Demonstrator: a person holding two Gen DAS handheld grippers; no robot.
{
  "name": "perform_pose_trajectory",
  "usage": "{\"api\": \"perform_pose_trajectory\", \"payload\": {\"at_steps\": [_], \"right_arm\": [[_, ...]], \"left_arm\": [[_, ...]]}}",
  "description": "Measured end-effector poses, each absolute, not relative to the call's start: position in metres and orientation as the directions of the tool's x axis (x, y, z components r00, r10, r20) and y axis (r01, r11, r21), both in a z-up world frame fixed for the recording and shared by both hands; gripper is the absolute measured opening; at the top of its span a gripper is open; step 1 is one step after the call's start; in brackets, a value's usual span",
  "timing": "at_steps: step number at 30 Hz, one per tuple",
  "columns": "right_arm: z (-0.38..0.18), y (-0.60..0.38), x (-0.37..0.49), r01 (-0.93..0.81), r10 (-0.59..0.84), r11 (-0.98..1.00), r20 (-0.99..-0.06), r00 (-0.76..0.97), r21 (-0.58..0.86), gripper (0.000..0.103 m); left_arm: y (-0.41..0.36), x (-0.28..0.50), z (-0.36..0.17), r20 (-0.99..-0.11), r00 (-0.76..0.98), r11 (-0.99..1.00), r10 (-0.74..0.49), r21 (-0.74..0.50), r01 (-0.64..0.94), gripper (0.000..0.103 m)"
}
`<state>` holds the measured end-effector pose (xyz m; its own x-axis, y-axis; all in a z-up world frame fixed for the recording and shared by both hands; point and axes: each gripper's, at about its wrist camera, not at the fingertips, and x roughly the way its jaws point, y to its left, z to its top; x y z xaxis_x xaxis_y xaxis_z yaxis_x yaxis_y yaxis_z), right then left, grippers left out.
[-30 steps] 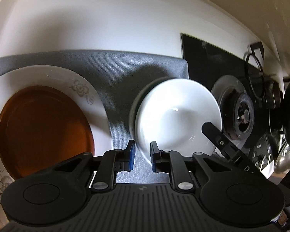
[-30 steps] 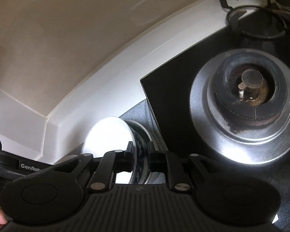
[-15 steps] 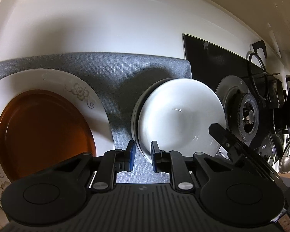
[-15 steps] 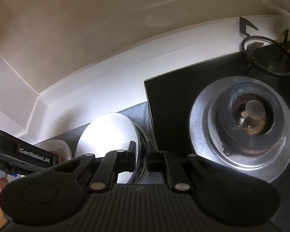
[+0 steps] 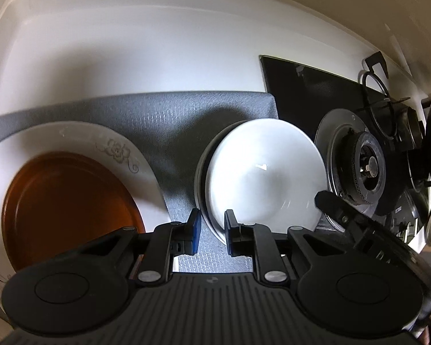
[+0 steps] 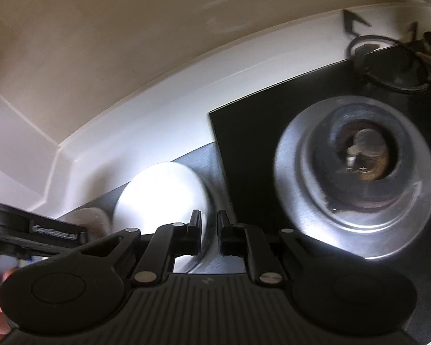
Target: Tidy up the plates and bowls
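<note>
A white bowl (image 5: 261, 172) sits nested in another bowl on a grey mat (image 5: 169, 126). Left of it an amber plate (image 5: 69, 210) lies on a white flowered plate (image 5: 112, 146). My left gripper (image 5: 212, 230) is open a little, its fingers astride the near rim of the white bowl without clamping it. In the right wrist view the same bowl (image 6: 161, 198) is bright and blurred. My right gripper (image 6: 208, 233) has its fingers slightly apart at the bowl's right rim; it shows as a black arm in the left wrist view (image 5: 347, 218).
A black glass hob (image 5: 307, 97) with a steel burner (image 5: 359, 166) lies right of the mat; the burner (image 6: 359, 169) fills the right wrist view. Pan supports (image 5: 379, 86) and dark cookware stand at far right. A white wall backs the counter.
My right gripper's fingers have parted from the bowl's rim and the view has shifted back and left. The left gripper has drawn back slightly; the bowl sits lower in the stack.
</note>
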<state>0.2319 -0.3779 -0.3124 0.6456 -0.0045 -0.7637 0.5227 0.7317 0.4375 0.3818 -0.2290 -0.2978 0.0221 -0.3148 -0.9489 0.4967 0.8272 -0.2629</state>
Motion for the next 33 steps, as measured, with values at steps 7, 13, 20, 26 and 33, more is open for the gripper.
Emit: {"api": "perform_pose_trajectory", "payload": {"at_steps": [7,13,20,26,33], "right_arm": [[-0.336,-0.387,0.236,0.542,0.061,0.668,-0.763,0.643,0.510,0.016],[-0.343,-0.391,0.231,0.554,0.102,0.610,-0.749,0.654,0.567,0.034],[-0.360,-0.410,0.216,0.574,0.159,0.482,-0.710,0.686,0.662,0.060],[-0.371,-0.401,0.227,0.556,0.204,0.447,-0.685,0.699,0.701,0.070],[-0.367,-0.395,0.238,0.556,0.184,0.505,-0.712,0.678,0.660,0.035]], "left_arm": [[-0.233,0.378,-0.295,-0.948,0.055,0.808,-0.313,-0.236,0.539,0.019],[-0.229,0.387,-0.298,-0.943,0.023,0.807,-0.331,-0.271,0.525,0.022],[-0.222,0.411,-0.314,-0.932,-0.062,0.840,-0.356,-0.348,0.417,0.031],[-0.230,0.411,-0.334,-0.924,-0.129,0.832,-0.359,-0.379,0.404,0.027],[-0.235,0.403,-0.334,-0.935,-0.109,0.807,-0.336,-0.346,0.479,0.023]]}}
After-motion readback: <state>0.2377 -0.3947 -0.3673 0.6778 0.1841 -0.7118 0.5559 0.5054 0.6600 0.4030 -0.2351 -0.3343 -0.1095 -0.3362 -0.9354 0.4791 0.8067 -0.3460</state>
